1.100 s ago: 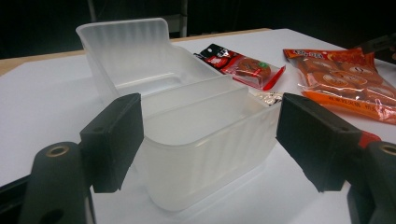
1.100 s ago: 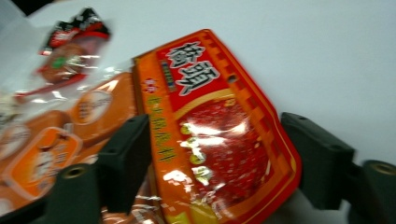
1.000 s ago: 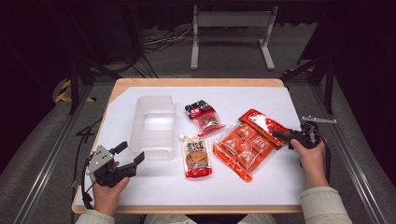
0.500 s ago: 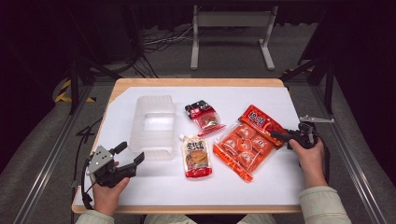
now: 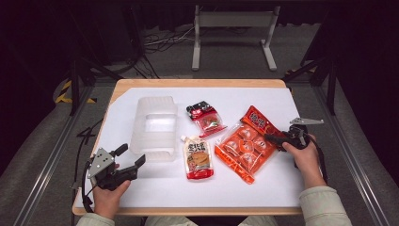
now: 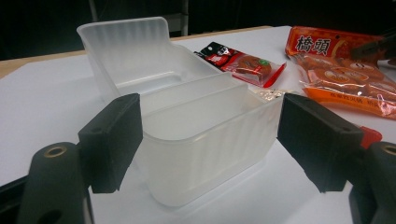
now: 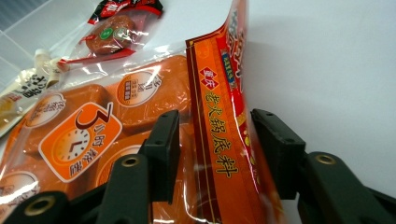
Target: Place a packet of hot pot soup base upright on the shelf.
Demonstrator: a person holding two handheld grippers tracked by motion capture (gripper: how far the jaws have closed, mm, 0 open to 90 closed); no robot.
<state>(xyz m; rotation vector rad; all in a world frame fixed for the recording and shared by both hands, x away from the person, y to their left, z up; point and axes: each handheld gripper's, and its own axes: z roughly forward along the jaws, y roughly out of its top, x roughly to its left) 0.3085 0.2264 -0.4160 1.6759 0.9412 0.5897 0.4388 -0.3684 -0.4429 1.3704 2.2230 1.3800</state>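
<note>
The large orange snack bag (image 5: 247, 146) lay flat on the white table cover (image 5: 160, 193), right of centre, with its red header edge raised between the jaws of the right gripper (image 5: 275, 140). In the right gripper view, the header strip (image 7: 219, 140) was seen standing upright in the gap, closer to the left pad than the right, and neither pad was visibly pressed on it; the jaws had just been closing and then eased apart a little, so the gripper stood partly spread around the edge rather than pinched on it. For a sound grasp, it was judged that the sealed header should be centred between the pads and taken deep enough that the slick film would not slip, while the filled pouches inside were kept clear of the squeeze. A spouted sauce pouch (image 5: 197, 157) lay just beside the bag, and a small red packet (image 5: 207, 117) beyond it. The left gripper (image 5: 127, 157) was held spread near the translucent plastic container (image 5: 154, 127), nothing gripped
</note>
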